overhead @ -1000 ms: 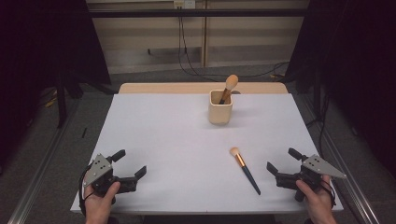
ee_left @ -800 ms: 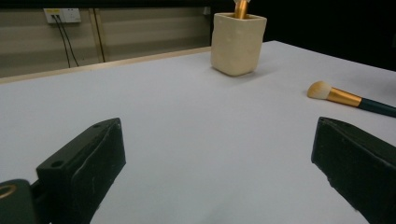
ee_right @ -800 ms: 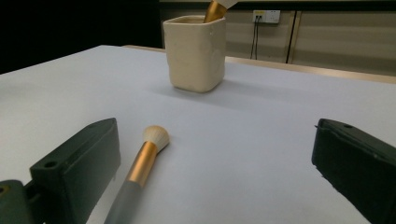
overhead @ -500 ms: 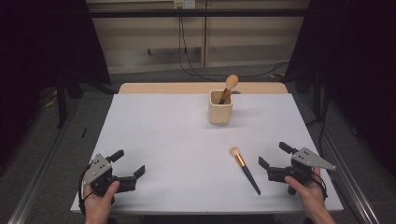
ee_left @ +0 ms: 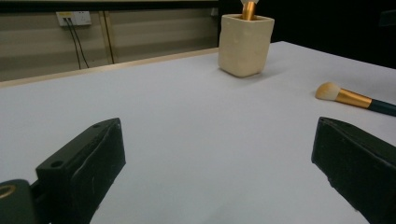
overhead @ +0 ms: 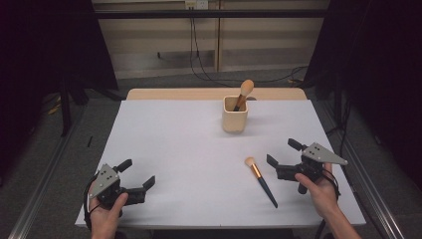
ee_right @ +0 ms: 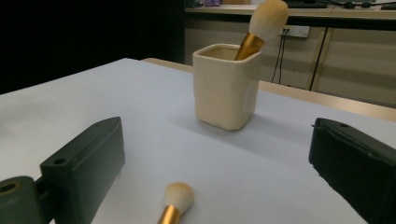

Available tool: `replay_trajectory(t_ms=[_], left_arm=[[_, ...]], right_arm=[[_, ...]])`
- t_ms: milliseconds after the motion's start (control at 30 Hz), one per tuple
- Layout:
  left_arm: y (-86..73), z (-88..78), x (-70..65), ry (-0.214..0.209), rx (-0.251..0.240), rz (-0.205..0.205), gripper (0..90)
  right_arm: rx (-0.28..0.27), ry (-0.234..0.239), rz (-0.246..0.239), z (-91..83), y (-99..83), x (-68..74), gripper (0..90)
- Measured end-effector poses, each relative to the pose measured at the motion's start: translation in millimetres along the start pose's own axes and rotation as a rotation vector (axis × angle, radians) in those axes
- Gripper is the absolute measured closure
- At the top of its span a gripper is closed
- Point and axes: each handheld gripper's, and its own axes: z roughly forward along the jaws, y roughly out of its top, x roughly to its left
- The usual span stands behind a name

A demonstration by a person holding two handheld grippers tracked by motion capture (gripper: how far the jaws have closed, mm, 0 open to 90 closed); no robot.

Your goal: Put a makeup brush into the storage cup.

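Landmark: the cream cup (overhead: pixel 234 114), standing upright on the white counter (overhead: pixel 179 149), toward its far side and right of the middle.
Left tool (overhead: pixel 137 175): nearest the person, at the counter's near left corner, well apart from the cup; its jaws stand wide apart with nothing between them, and a hand (overhead: pixel 106 214) grips it from below.
Right tool (overhead: pixel 281 155): nearer than the cup and to its right, near the counter's right edge; jaws spread apart and bare, pointing left toward the loose brush, held by the other hand (overhead: pixel 322 191).
Loose brush (overhead: pixel 260 175): lies flat on the counter nearer than the cup, just left of the right tool and not touching it; pale bristle head toward the cup, gold collar behind it, dark handle running back toward the person.
Same brush from the right gripper view: its head (ee_right: pixel 179 198) sits low between the two jaws, with the cup beyond.
Brush in the cup (overhead: pixel 244 92): stands leaning to the right, bristle head above the rim.
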Motion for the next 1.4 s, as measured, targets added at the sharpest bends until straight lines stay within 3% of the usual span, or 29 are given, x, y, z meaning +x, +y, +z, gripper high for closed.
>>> replay_trajectory(t_ms=[267, 533, 600, 733, 1100, 1400], left_arm=[[0.2, -0.4, 1.2, 0.002, -0.002, -0.002, 2.7], [0.0, -1.9, 1.8, 0.007, -0.003, 0.01, 2.7], [0.2, -2.7, 1.8, 0.005, -0.008, 0.005, 2.7], [0.6, -4.9, 2.0, 0.015, -0.009, 0.004, 2.7], [0.5, -5.0, 1.2, 0.017, -0.008, 0.003, 2.8], [-0.1, -4.0, 2.2, 0.016, 0.0, 0.009, 2.8]], right_arm=[[-0.02, 0.03, 0.008, 30.6, 16.8, 3.3, 2.4], [0.011, 0.046, -0.033, 60.8, 28.5, 12.1, 2.7], [0.011, 0.05, -0.022, 65.7, 31.1, 11.9, 4.2], [0.08, 0.073, 0.003, 71.9, 37.3, 8.0, 5.4], [0.13, 0.092, 0.014, 73.8, 40.5, 1.8, 7.6], [0.314, 0.138, 0.023, 73.4, 44.0, -4.0, 3.2]])
